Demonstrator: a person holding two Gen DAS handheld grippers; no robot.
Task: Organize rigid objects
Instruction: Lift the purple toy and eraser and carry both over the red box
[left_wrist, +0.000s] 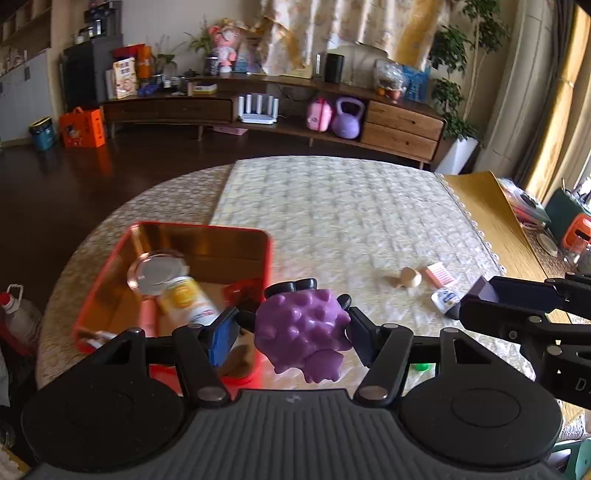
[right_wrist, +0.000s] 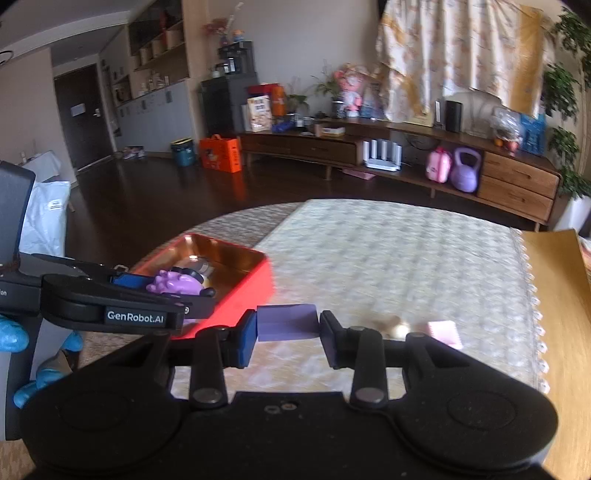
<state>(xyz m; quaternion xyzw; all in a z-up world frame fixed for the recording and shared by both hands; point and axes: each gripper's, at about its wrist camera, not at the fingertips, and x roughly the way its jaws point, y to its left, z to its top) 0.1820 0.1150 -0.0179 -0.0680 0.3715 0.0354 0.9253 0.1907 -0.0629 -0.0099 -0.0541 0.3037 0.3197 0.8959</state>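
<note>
"GenRobot.AI" on left tool

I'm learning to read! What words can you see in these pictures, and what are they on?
"GenRobot.AI": on the side of the left tool, white letters on black.
"D": a lone pale letter on the right tool, cut off at the picture's edge.
The can in the red tray: print too blurred to read.
The small white packet: blue print too blurred.

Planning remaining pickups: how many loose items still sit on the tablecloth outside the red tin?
3: a tan wooden piece, a pink comb-like block beside it, a white tube nearer. Others may be hidden behind the grippers.
</note>
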